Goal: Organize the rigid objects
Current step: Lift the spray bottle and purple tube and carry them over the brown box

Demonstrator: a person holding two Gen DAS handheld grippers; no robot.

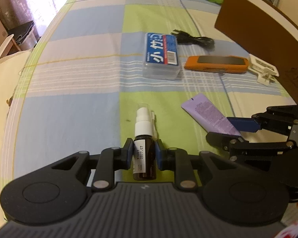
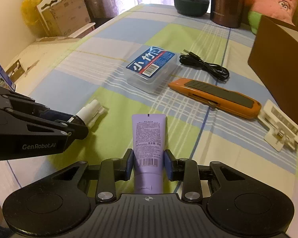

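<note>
My left gripper point(image 1: 144, 151) is shut on a small brown spray bottle point(image 1: 144, 138) with a white nozzle and clear cap, its blue pads pressing both sides of the bottle. My right gripper point(image 2: 148, 163) is shut on a purple tube point(image 2: 148, 136), print side up. In the left wrist view the right gripper point(image 1: 231, 128) holds the purple tube point(image 1: 206, 113) at the right. In the right wrist view the left gripper point(image 2: 73, 126) holds the spray bottle point(image 2: 87, 113) at the left. Both items are low over the checked cloth.
On the cloth point(image 2: 101, 63) beyond lie a clear plastic box with a blue label point(image 2: 152, 67), a coiled black cable point(image 2: 206, 65), an orange utility knife point(image 2: 216, 97) and a white plastic clip point(image 2: 280, 125). A brown cardboard box point(image 2: 280, 63) stands at the right. A dark bowl point(image 2: 191, 5) and brown canister point(image 2: 227, 4) are at the far edge.
</note>
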